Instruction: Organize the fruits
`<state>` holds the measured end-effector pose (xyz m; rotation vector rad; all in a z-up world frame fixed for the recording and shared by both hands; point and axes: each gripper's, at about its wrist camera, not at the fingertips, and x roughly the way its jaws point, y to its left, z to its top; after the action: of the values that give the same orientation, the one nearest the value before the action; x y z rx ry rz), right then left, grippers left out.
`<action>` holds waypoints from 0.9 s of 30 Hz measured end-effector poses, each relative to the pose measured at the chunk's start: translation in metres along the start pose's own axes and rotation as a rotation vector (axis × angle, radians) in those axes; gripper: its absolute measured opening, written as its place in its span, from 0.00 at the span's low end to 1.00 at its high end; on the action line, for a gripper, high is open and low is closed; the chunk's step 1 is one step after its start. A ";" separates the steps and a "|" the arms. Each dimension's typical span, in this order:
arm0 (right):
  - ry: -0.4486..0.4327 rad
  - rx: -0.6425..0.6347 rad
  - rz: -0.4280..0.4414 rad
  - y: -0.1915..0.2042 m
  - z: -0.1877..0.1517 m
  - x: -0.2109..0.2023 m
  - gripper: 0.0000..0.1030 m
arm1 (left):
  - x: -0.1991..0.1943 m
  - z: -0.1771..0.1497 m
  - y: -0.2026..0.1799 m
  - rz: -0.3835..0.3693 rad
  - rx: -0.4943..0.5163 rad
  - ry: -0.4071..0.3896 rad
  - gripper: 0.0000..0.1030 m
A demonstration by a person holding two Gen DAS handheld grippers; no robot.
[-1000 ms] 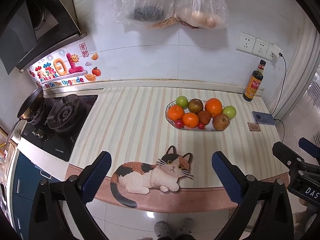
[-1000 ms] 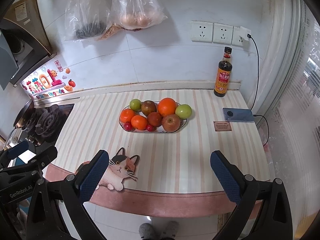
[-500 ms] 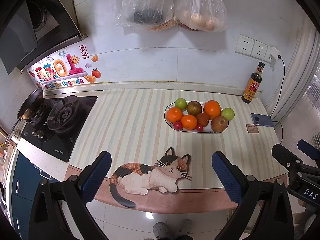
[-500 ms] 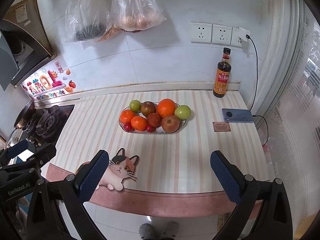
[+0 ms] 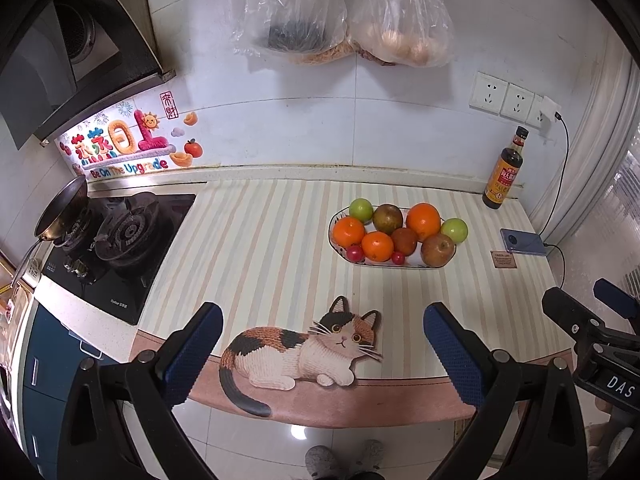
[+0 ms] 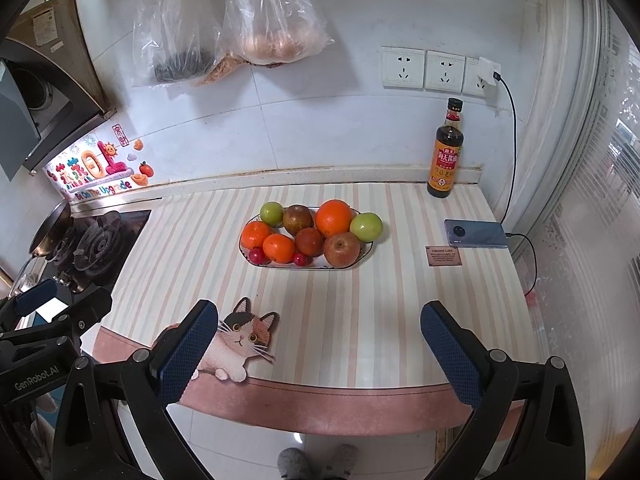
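An oval white plate (image 5: 412, 266) (image 6: 366, 254) on the striped counter holds several fruits: oranges (image 5: 423, 221) (image 6: 333, 218), green apples (image 5: 361, 209) (image 6: 366, 227), a red apple (image 5: 437, 249) (image 6: 341, 249), brownish fruits and small red ones. My left gripper (image 5: 323, 344) hangs open over the counter's front edge, well short of the plate, with nothing between its fingers. My right gripper (image 6: 319, 344) is open too, empty, at the front edge. Each gripper shows at the edge of the other's view.
A gas hob (image 5: 116, 240) with a pan (image 5: 62, 210) sits at the left. A dark sauce bottle (image 6: 446, 156) stands at the back wall, a charging phone (image 6: 476, 233) and a small brown card (image 6: 444, 255) at the right. Plastic bags (image 5: 344, 20) hang above. A cat figure (image 5: 304, 350) lies on the mat.
Both grippers have drifted back slightly from the counter, so the plate looks a little farther off. Both stay open and the fruits have not moved.
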<state>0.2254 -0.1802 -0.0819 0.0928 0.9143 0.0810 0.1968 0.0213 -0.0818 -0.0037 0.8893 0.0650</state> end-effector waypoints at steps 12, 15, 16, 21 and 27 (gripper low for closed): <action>-0.001 0.002 -0.001 0.001 -0.001 0.000 1.00 | -0.002 0.000 -0.001 0.001 -0.001 0.000 1.00; 0.001 -0.001 -0.001 0.001 0.000 0.000 1.00 | -0.002 0.001 -0.002 -0.001 -0.003 0.000 1.00; 0.003 -0.001 -0.002 0.001 0.000 0.000 1.00 | -0.002 0.002 -0.002 -0.001 -0.004 0.000 1.00; 0.009 -0.011 0.005 -0.002 0.002 0.000 1.00 | -0.002 0.001 -0.002 -0.001 -0.003 0.001 1.00; 0.007 -0.013 0.008 -0.002 0.002 0.000 1.00 | -0.004 0.003 -0.004 0.001 -0.004 0.003 1.00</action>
<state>0.2272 -0.1827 -0.0813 0.0837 0.9204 0.0946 0.1972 0.0169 -0.0769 -0.0067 0.8918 0.0675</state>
